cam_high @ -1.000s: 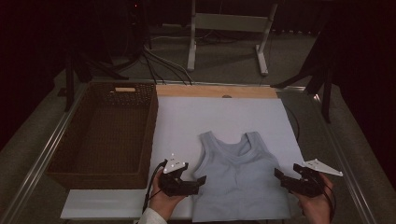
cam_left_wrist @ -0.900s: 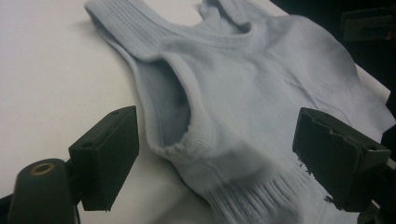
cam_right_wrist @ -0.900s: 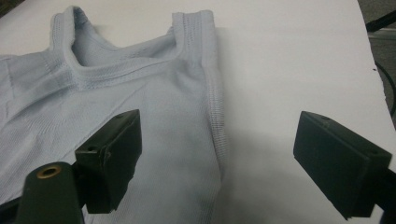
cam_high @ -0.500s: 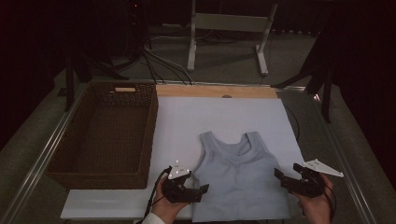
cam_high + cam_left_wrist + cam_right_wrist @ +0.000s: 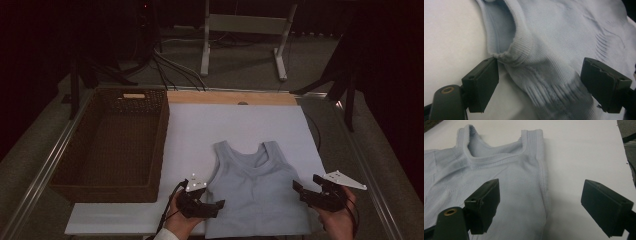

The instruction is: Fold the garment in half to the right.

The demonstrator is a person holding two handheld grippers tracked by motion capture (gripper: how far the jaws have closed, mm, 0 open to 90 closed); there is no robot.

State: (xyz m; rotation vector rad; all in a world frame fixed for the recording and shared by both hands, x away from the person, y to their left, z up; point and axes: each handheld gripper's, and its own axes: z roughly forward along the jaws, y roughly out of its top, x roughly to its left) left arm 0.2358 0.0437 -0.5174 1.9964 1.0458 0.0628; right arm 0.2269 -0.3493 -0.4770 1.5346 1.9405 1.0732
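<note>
Since a second ago, the left gripper (image 5: 216,206) has slid a little down the top's (image 5: 257,192) side toward the hem, while the right gripper (image 5: 299,190) has kept its place at the other side.

From the high view, the top lies flat on the white board (image 5: 210,130) between the two grippers, straps pointing away from them. Left gripper sits at its near left edge, right gripper at its near right edge. A basket (image 5: 110,145) stands well off to the left gripper's far left.

Along the left gripper (image 5: 540,87), the jaws stand wide with nothing clamped. The top's (image 5: 564,50) ribbed side edge runs between them, and the armhole bottom lies just at the left jaw's tip.

Along the right gripper (image 5: 540,207), the jaws are also wide and hold nothing. The top (image 5: 499,185) lies ahead, its side seam between the jaws, with the left jaw over the cloth and the right jaw over bare board (image 5: 586,157).
</note>
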